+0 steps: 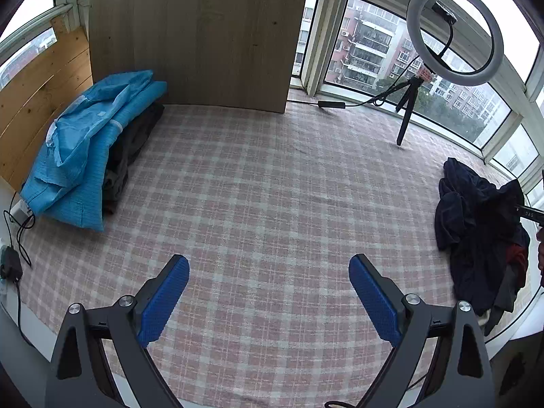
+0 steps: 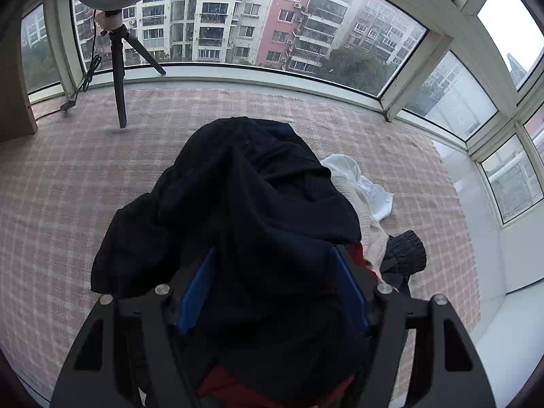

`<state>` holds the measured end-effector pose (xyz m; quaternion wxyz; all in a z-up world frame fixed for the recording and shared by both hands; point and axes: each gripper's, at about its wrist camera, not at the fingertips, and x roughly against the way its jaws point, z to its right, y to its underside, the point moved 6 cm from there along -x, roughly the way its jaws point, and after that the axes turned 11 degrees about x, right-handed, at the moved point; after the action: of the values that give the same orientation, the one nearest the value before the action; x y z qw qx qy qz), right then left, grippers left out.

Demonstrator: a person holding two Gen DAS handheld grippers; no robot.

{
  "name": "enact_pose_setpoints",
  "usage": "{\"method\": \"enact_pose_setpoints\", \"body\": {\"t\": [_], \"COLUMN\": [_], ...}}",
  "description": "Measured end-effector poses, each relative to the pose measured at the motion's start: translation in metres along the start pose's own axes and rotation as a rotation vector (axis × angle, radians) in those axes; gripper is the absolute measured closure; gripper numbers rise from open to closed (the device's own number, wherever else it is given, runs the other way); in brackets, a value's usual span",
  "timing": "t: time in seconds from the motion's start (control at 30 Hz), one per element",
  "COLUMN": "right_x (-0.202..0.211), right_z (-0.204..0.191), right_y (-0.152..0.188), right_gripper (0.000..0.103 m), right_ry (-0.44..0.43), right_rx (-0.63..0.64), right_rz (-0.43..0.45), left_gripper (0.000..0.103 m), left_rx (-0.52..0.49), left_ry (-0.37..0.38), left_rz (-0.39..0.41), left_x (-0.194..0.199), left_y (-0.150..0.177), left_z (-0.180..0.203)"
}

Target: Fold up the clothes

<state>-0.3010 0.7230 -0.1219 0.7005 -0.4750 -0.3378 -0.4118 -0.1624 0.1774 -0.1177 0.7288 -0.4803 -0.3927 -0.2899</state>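
— One heap of unfolded clothes [image 2: 238,204] filled the middle of the right wrist view, a dark navy garment draped on top. How did the right gripper [image 2: 273,287] stand to it?

— Its jaws were spread about two-thirds wide on either side of the navy cloth, fabric bunched between the blue pads [image 2: 197,292]. I could not see the pads pressing on it, so I judged it a grasp not yet made.

— And the other tongs?

— The left gripper [image 1: 268,301] was wide open and held nothing, with only the pink plaid cloth [image 1: 272,187] beneath it. From there the heap lay at about three o'clock.

— What was done?

— At ten o'clock in the left view sat one stack of folded clothes [image 1: 91,156], a light blue garment on top, darker ones under it. I judged the task partly through: some folded, the heap left.

— Counts?

— In the heap I made out five pieces: one navy, one cream knit [image 2: 365,217], one white [image 2: 374,197], one dark ribbed [image 2: 406,250], one red [image 2: 238,384] underneath. More may have been hidden. Beyond, at twelve o'clock, one ring light [image 1: 455,34] on a tripod stood before the windows [image 2: 272,34], and one wooden board [image 1: 200,37] leaned upright.
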Motion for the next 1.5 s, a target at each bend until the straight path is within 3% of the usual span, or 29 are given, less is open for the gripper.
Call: {"method": "enact_pose_setpoints", "body": {"t": [0.03,0.07,0.1,0.13,0.23,0.4,0.5,0.7,0.8,0.9,1.0,1.1,1.17,1.2,1.23,1.27,1.37,1.5], "right_x": [-0.009,-0.012,-0.012,-0.011,0.024,0.139,0.215,0.368,0.436,0.474,0.462,0.395,0.322,0.281,0.239,0.2,0.117,0.078], "right_z": [0.002,0.003,0.003,0.002,-0.001,-0.025,-0.065,-0.191,-0.25,-0.28,-0.281,-0.26,-0.241,-0.228,-0.211,-0.195,-0.179,-0.194], "right_y": [0.002,0.004,0.005,0.003,-0.014,-0.067,-0.098,-0.153,-0.16,-0.148,-0.122,-0.088,-0.058,-0.042,-0.022,-0.003,0.056,0.1], "right_gripper": [0.042,0.055,0.093,0.098,0.099,0.099,0.099,0.099,0.099,0.099,0.099,0.099,0.098,0.094,0.081,0.078,0.078,0.07], "right_ry": [-0.014,-0.032,-0.067,-0.112,-0.238,-0.371,-0.457,-0.634,-0.735,-0.775,-0.768,-0.714,-0.614,-0.533,-0.437,-0.401,-0.447,-0.465], "right_rx": [-0.009,-0.01,-0.016,-0.039,-0.153,-0.214,-0.167,0.033,0.142,0.215,0.236,0.208,0.193,0.179,0.123,0.033,-0.155,-0.18], "right_rz": [-0.005,0.007,0.018,0.028,0.139,0.376,0.483,0.656,0.737,0.788,0.751,0.639,0.492,0.401,0.297,0.202,0.002,-0.046], "left_gripper": [0.008,0.008,0.008,0.008,0.008,0.008,0.008,0.008,0.008,0.008,0.008,0.008,0.007,0.007,0.007,0.007,0.007,0.007], "left_rx": [0.002,0.004,0.003,0.0,-0.016,-0.015,-0.029,-0.012,0.029,0.071,0.098,0.091,0.074,0.06,0.043,0.027,-0.066,-0.235], "left_ry": [0.006,0.006,0.001,-0.005,-0.022,-0.017,0.002,0.024,0.021,-0.004,-0.031,-0.058,-0.072,-0.072,-0.069,-0.065,-0.027,0.054], "left_rz": [-0.001,-0.002,-0.001,0.002,0.022,0.074,0.106,0.158,0.189,0.227,0.26,0.268,0.256,0.238,0.215,0.192,0.093,-0.058], "left_x": [0.001,0.002,0.004,0.006,0.015,0.03,0.041,0.064,0.08,0.098,0.112,0.117,0.111,0.103,0.094,0.085,0.043,-0.024], "left_y": [0.0,0.001,0.001,0.0,-0.005,-0.024,-0.034,-0.05,-0.059,-0.068,-0.075,-0.078,-0.078,-0.078,-0.078,-0.078,-0.073,-0.059], "left_z": [0.0,-0.001,-0.002,-0.003,-0.012,-0.033,-0.044,-0.084,-0.115,-0.148,-0.174,-0.188,-0.191,-0.188,-0.183,-0.178,-0.144,-0.075]}}
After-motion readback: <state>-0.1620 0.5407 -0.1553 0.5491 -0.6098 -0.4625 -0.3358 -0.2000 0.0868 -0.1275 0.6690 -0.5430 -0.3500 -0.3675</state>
